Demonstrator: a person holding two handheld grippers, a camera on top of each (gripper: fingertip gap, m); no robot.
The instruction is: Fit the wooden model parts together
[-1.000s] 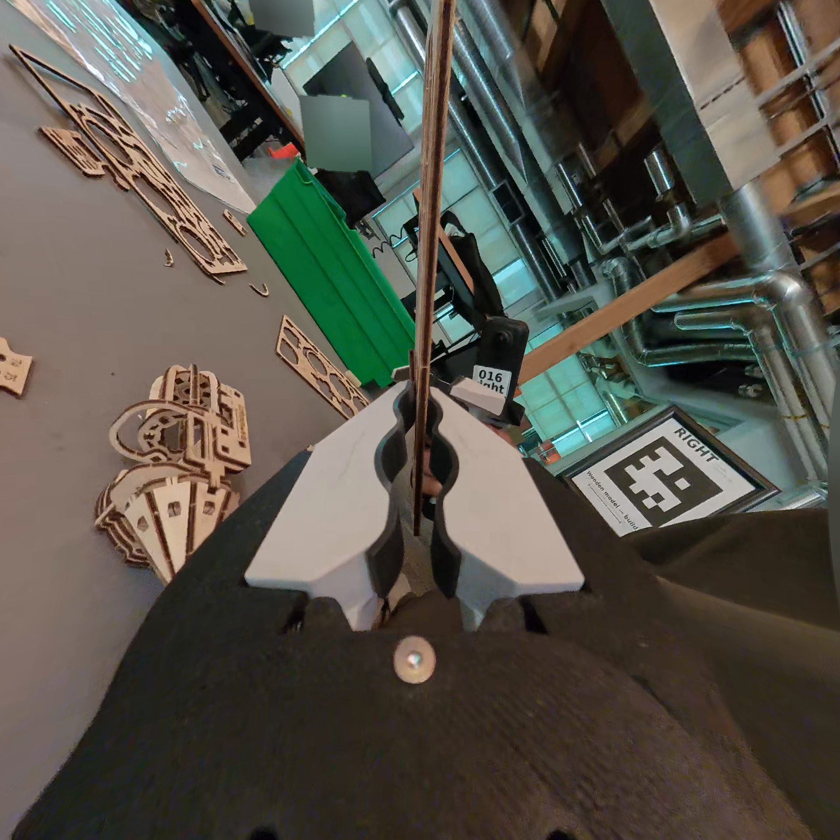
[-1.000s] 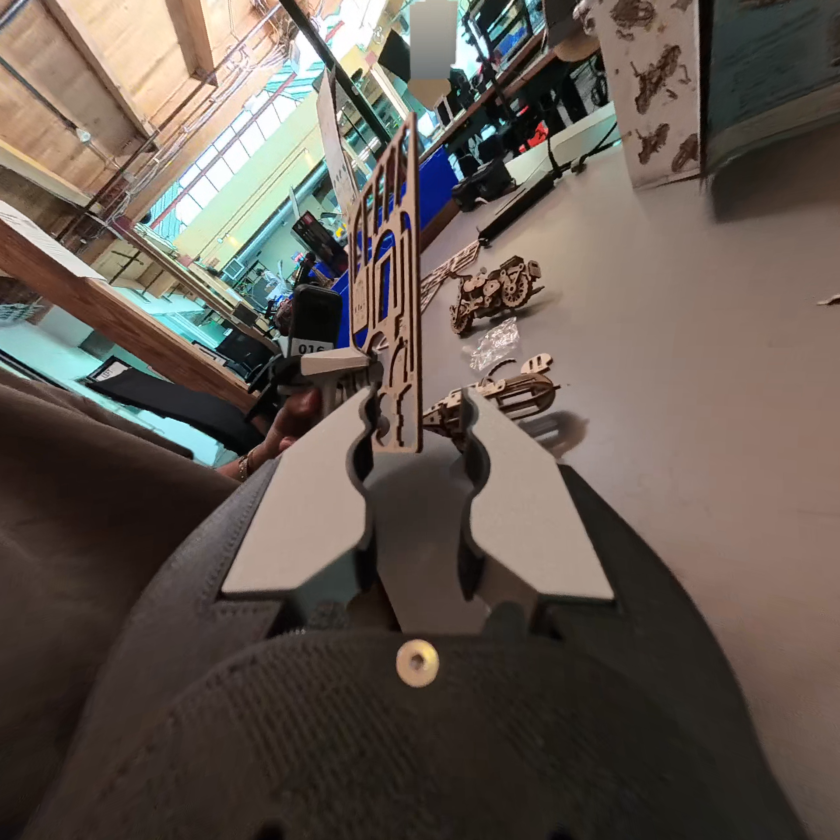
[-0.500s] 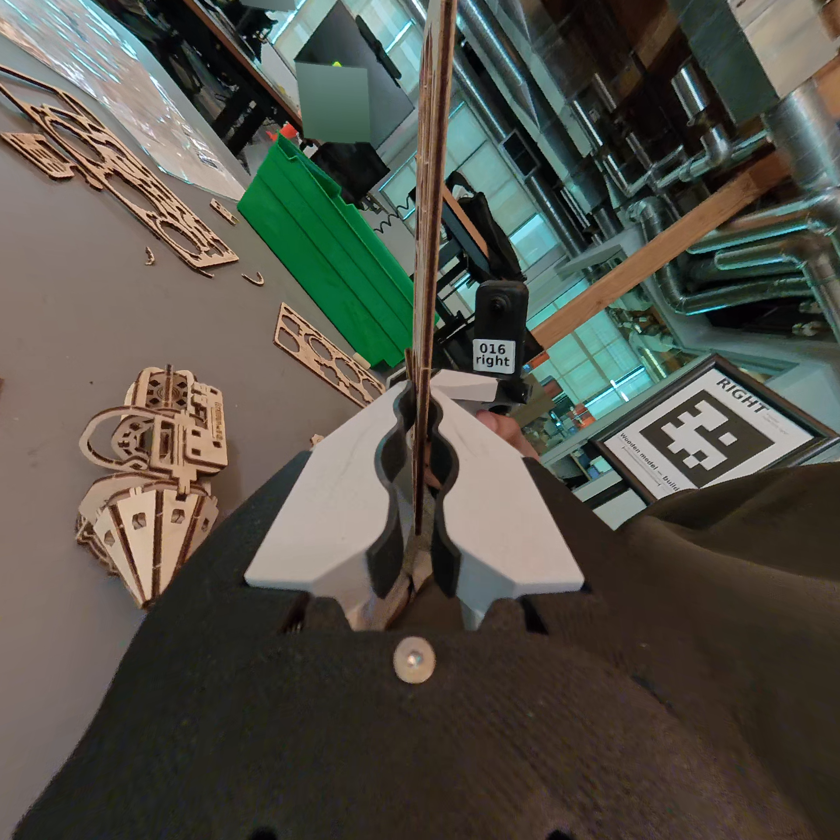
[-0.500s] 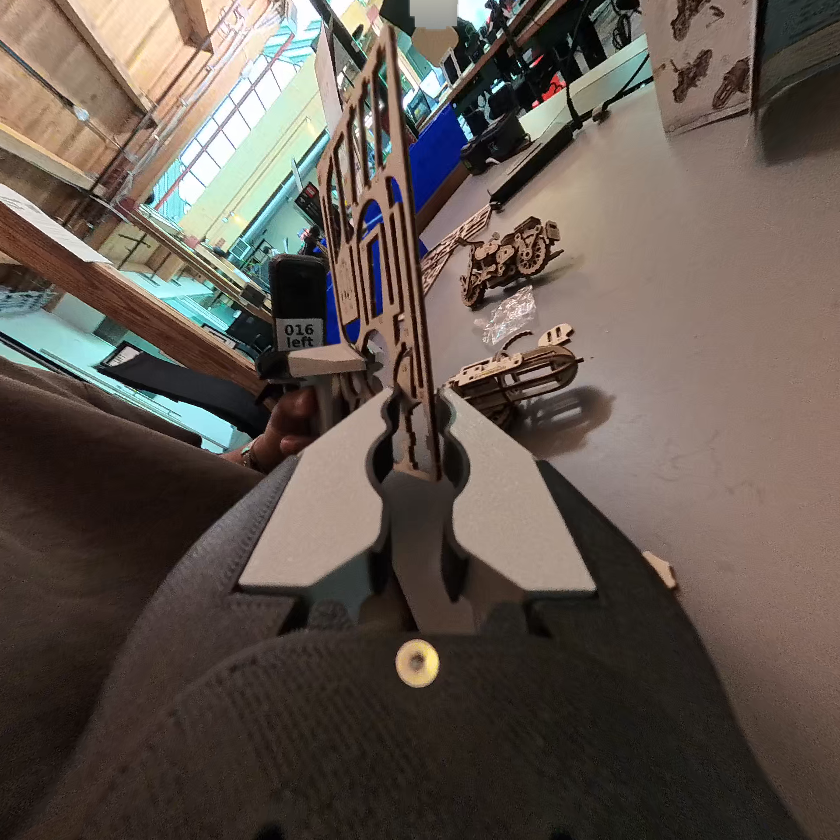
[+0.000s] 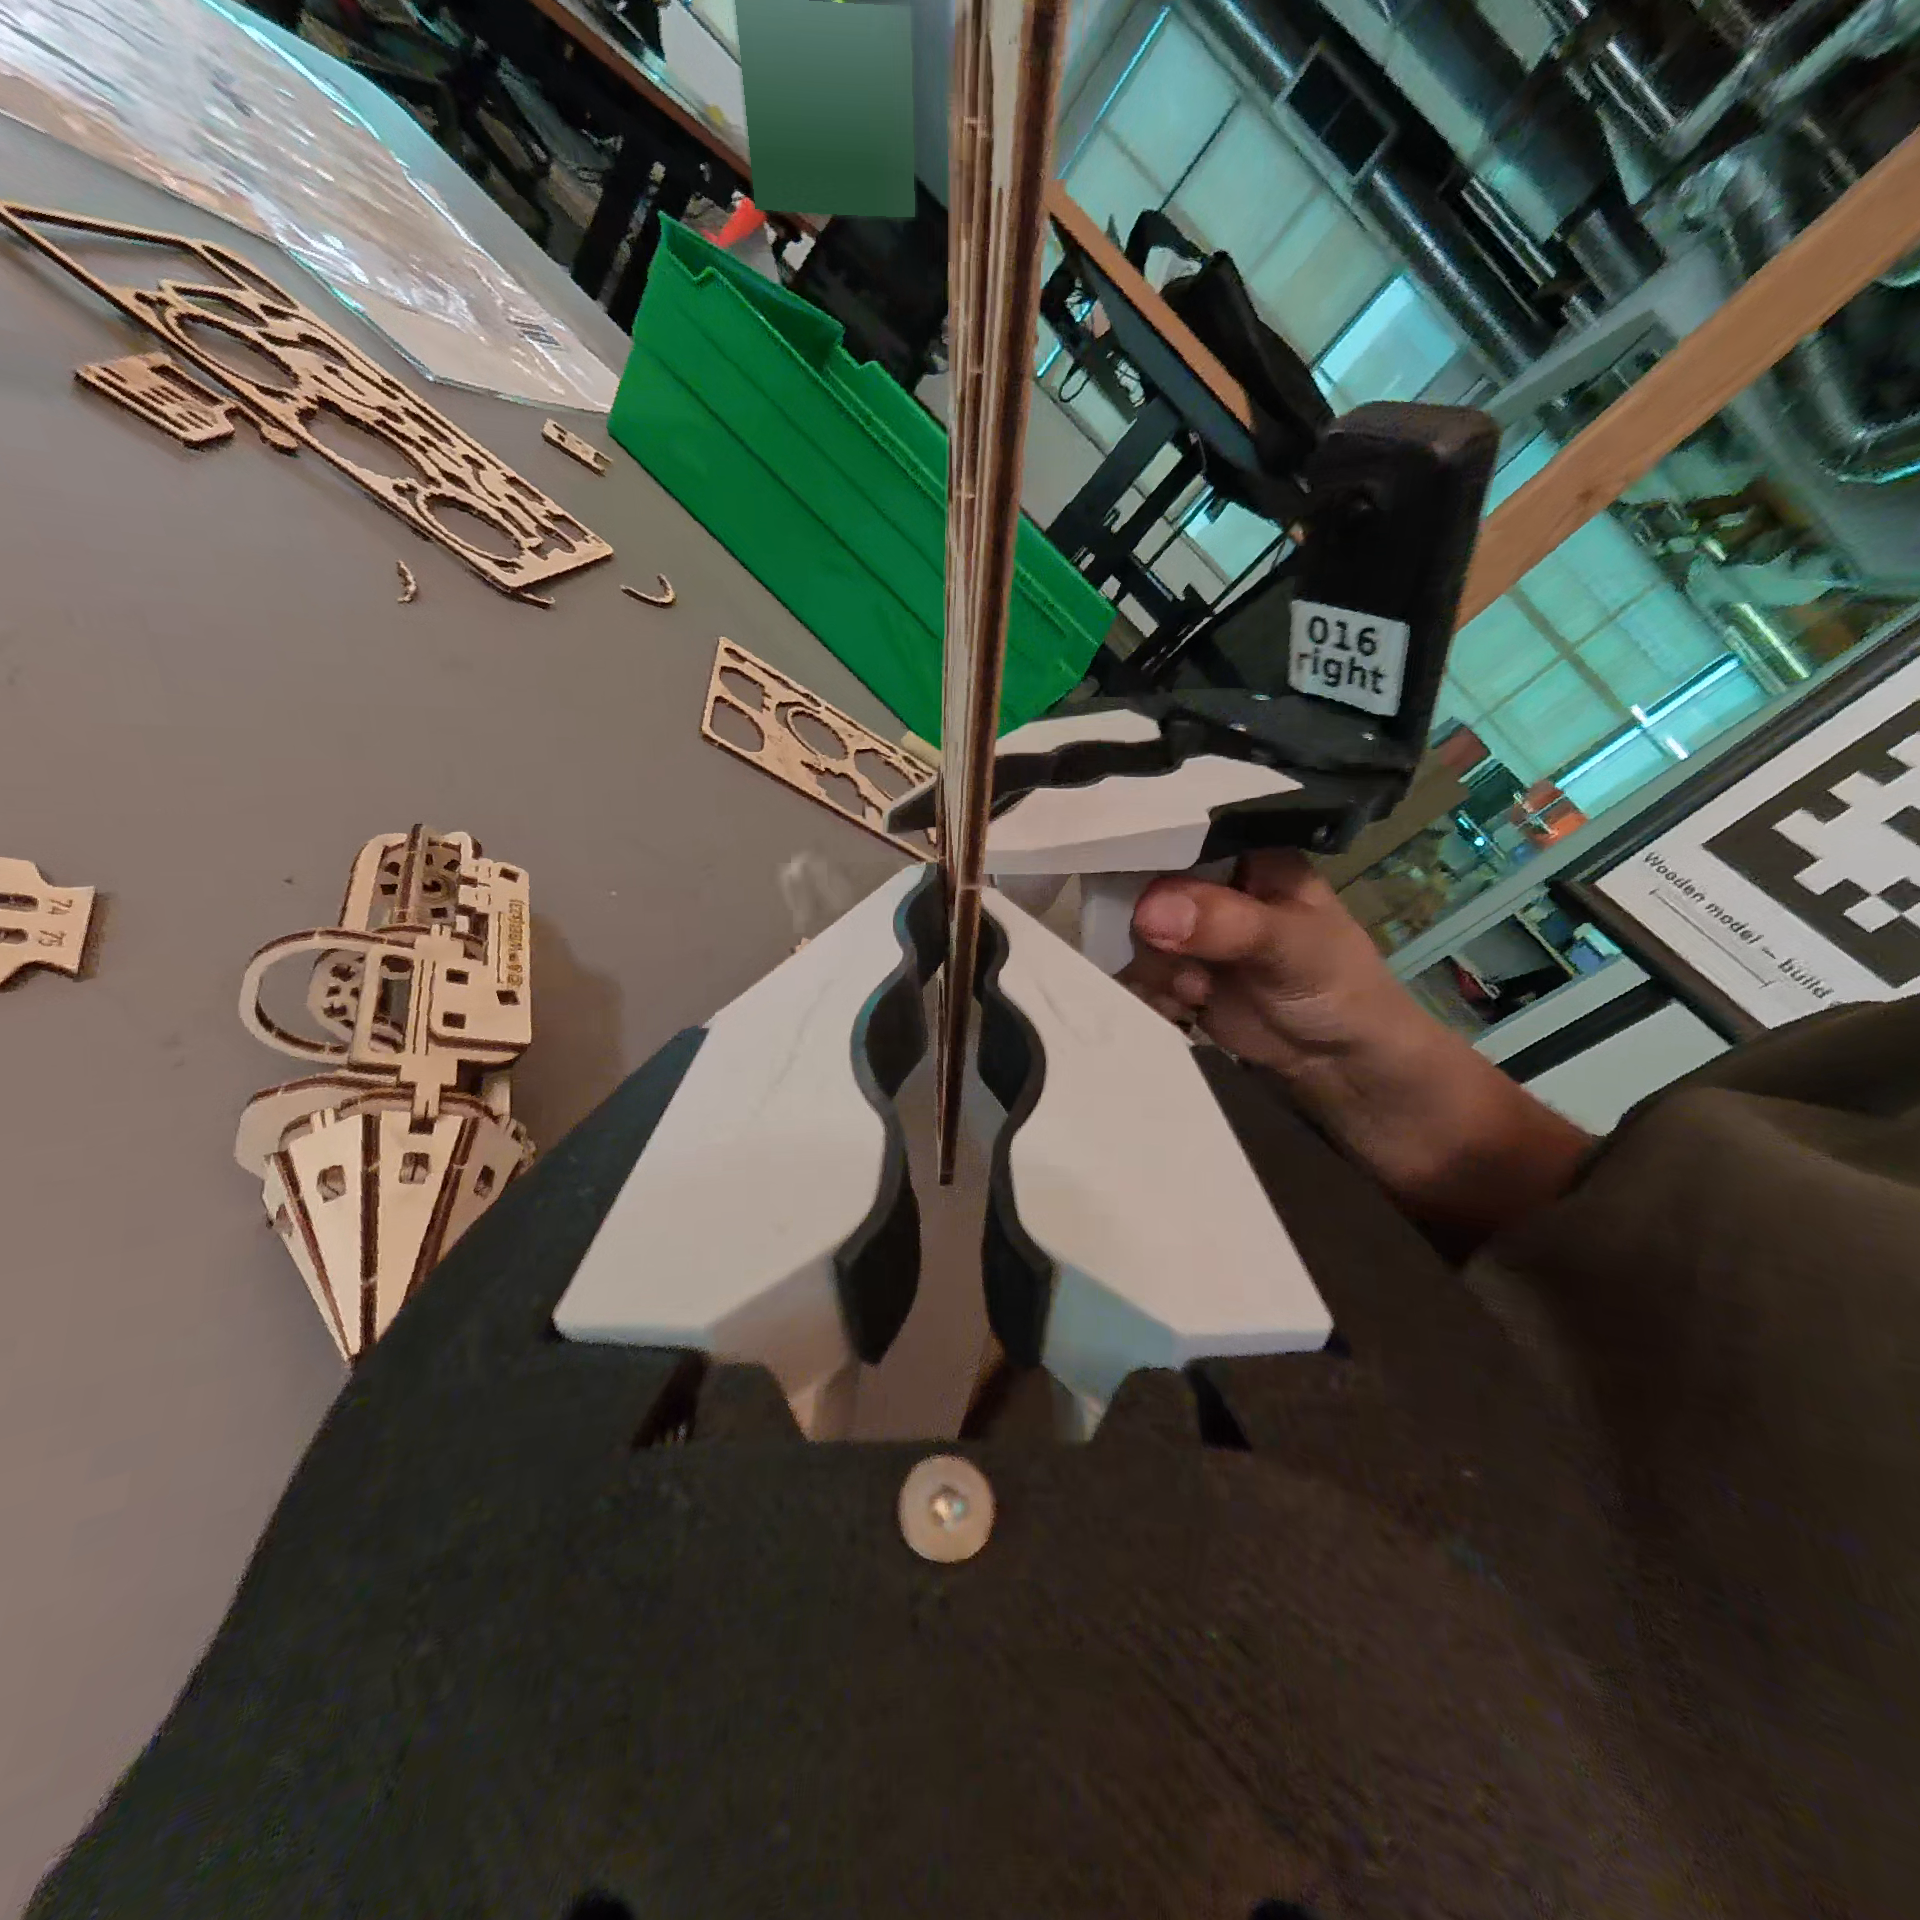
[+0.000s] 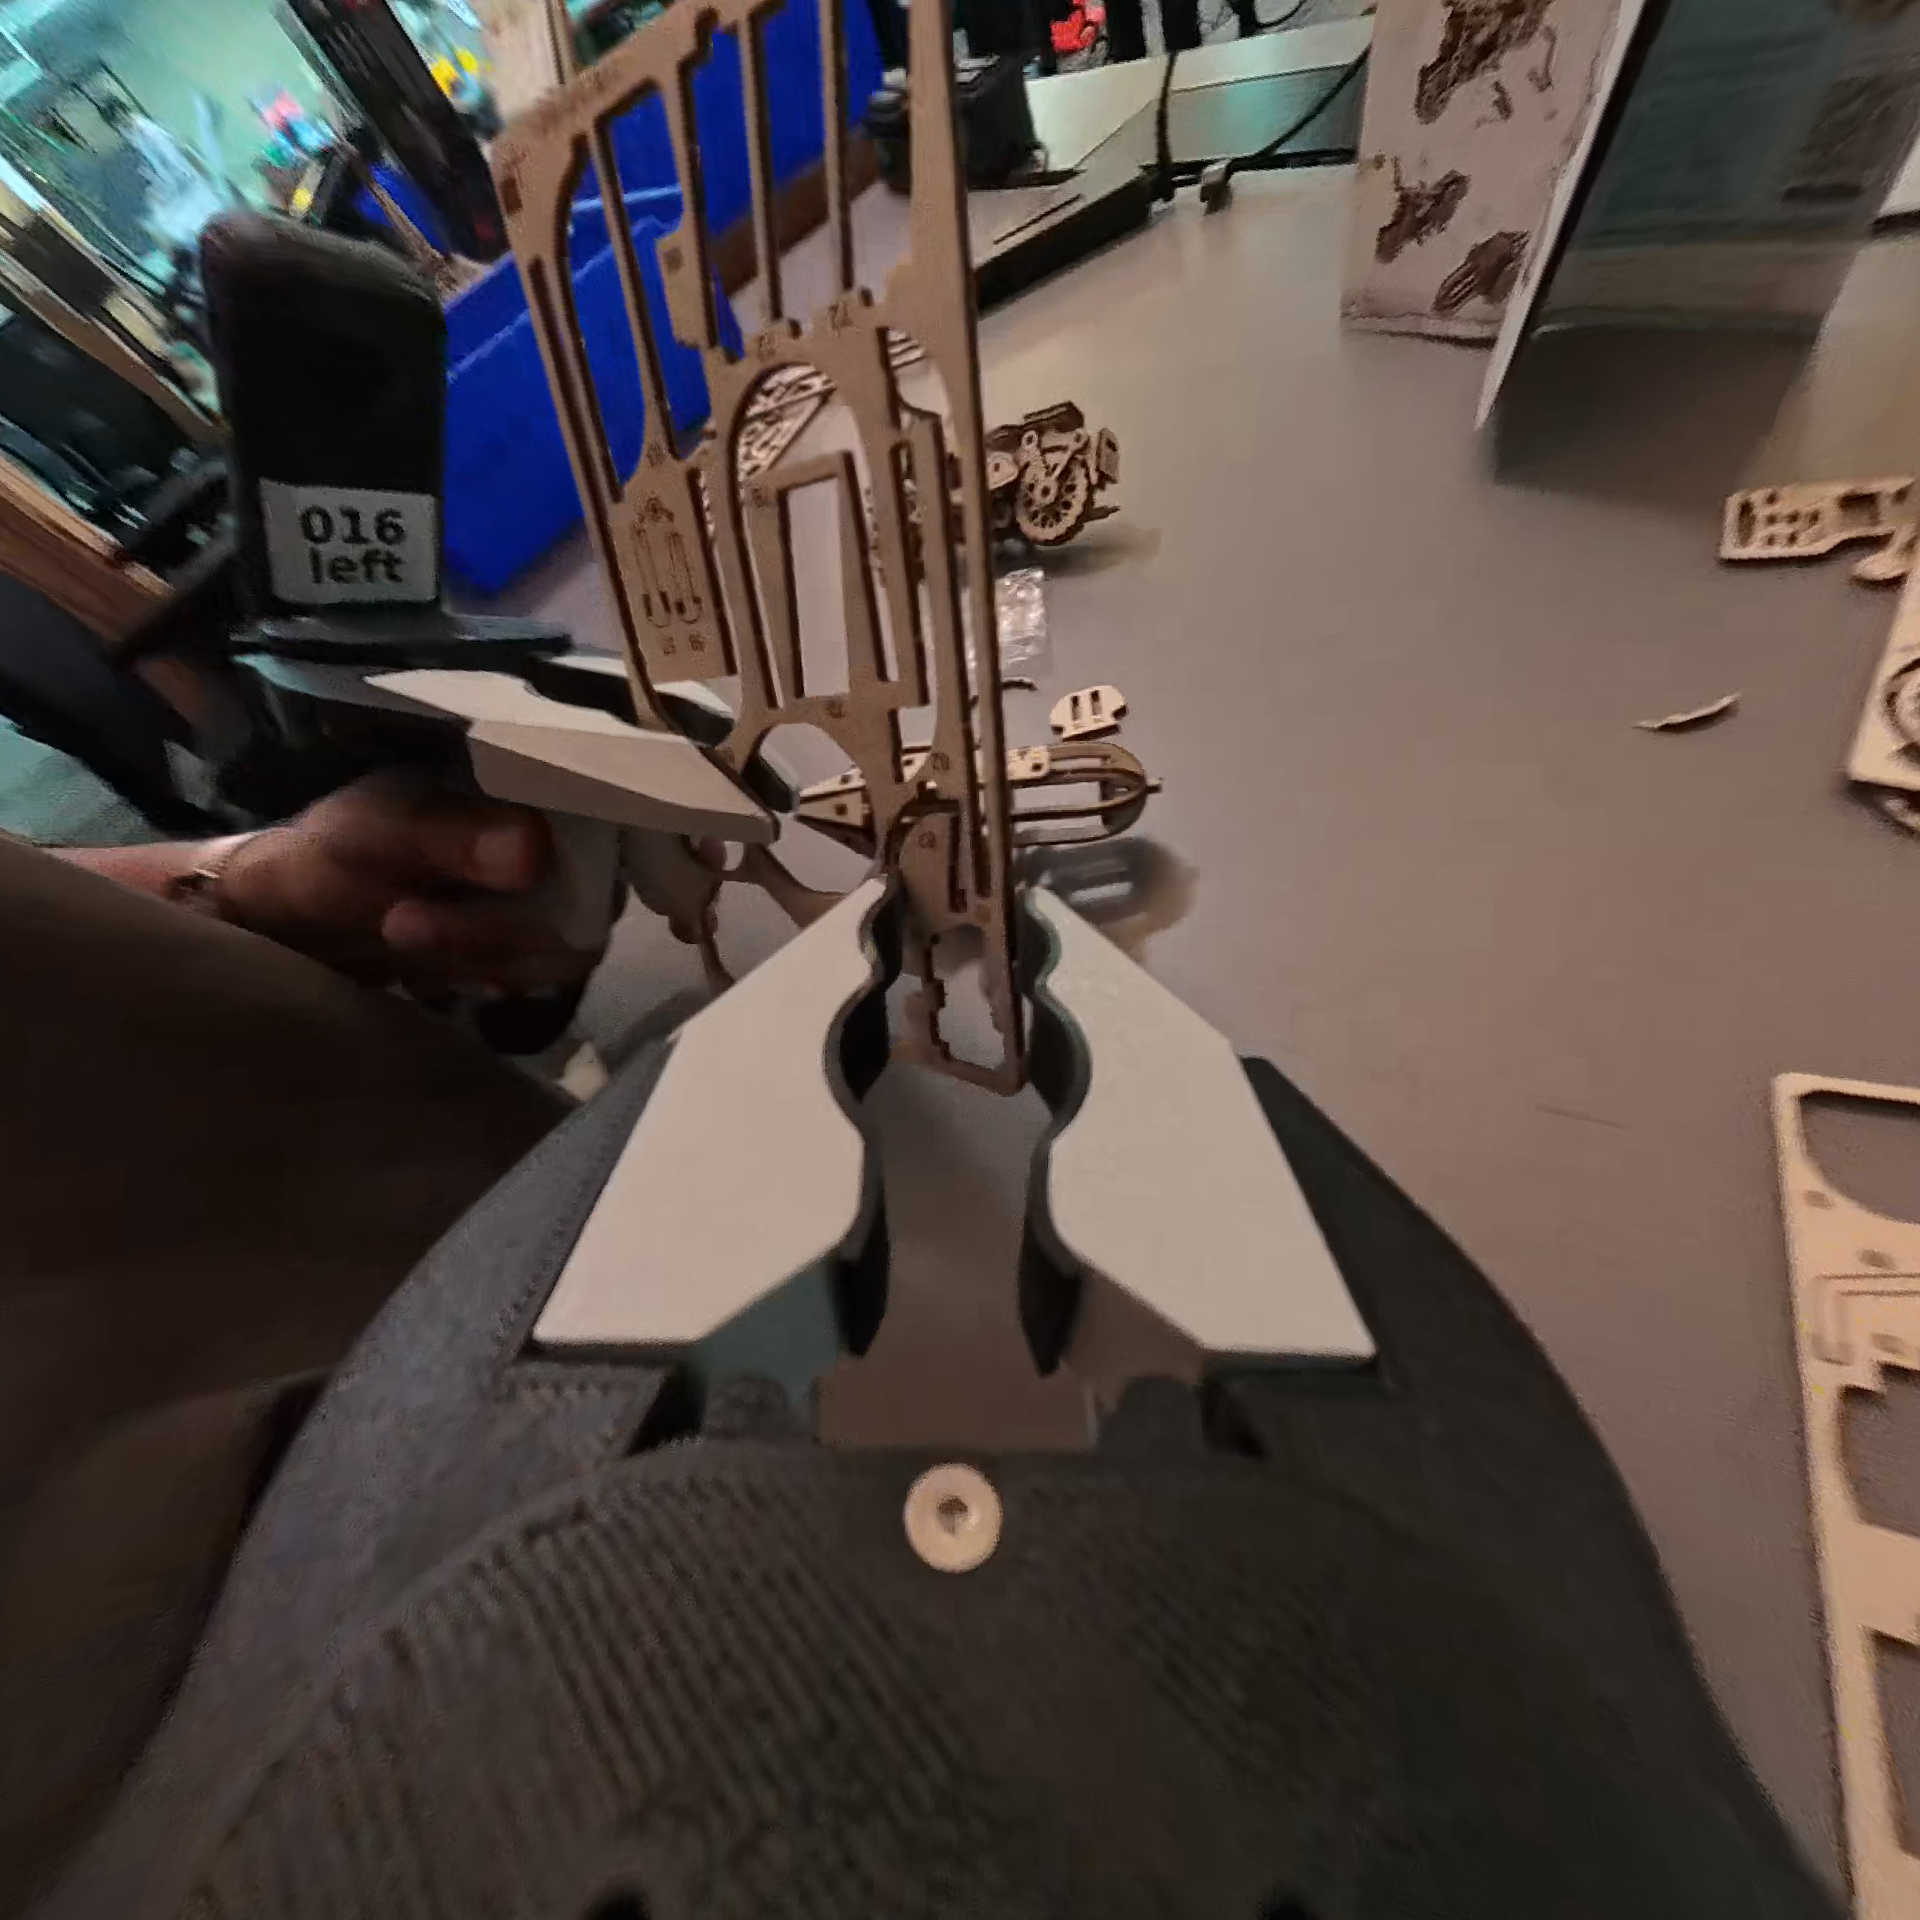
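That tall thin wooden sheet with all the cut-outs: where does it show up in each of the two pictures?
Left wrist view: the wooden sheet stands edge-on, a thin strip rising from centre to the top.
Right wrist view: the wooden sheet shows its face, upright, centre to top.
Shared landmark: the part-built wooden model lying on the grey table.

1. We see even, moderate indoor light in both views, with cool daylight coming through the windows [image 5: 1340, 343] behind the bench.
2. We note soft shadows on the grey table [image 5: 208, 727] beside the assembled wooden model [image 5: 384, 1070], and a darker one under the small wooden model [image 6: 1039, 790] in the right wrist view.
3. We find the right wrist view blurred toward its right and upper edges.
4. We see wide-angle bending of straight lines at the borders of both views.
5. We note glare on the clear plastic sheet [image 5: 312, 177].
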